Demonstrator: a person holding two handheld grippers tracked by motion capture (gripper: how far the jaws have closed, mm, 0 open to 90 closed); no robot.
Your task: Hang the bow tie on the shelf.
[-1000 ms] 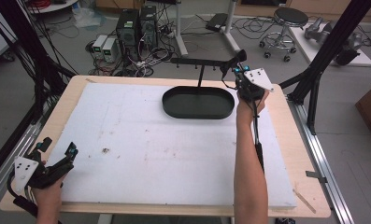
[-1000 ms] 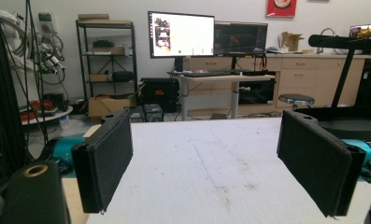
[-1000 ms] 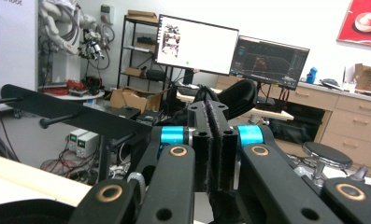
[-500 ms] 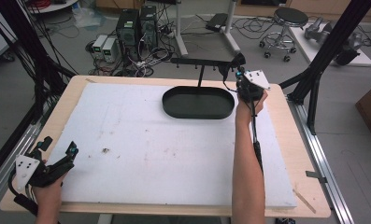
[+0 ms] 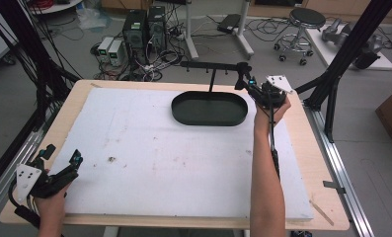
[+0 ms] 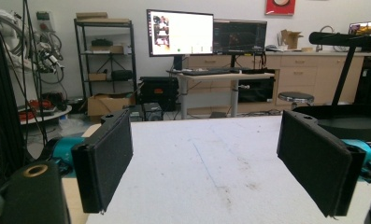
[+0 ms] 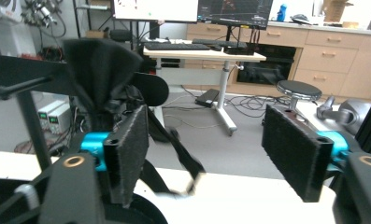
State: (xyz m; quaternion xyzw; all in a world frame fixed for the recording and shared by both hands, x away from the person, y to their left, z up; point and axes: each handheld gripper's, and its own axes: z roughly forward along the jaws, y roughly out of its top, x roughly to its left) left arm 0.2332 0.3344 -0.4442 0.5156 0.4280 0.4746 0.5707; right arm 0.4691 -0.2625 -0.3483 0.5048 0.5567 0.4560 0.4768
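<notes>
Right tool (image 5: 247,83) is spread wide at 1 o'clock, by the rack (image 5: 211,65) over the tray (image 5: 209,120); left tool (image 5: 60,159) too. I should move slowly.

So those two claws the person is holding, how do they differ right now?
The left claw sits at the table's near left corner, over the white mat; the right claw is stretched to the far edge, beside the black oval tray and its stand. The left claw points across bare mat; the right claw points at a dark cloth on the stand. Both are open and hold nothing.
</notes>
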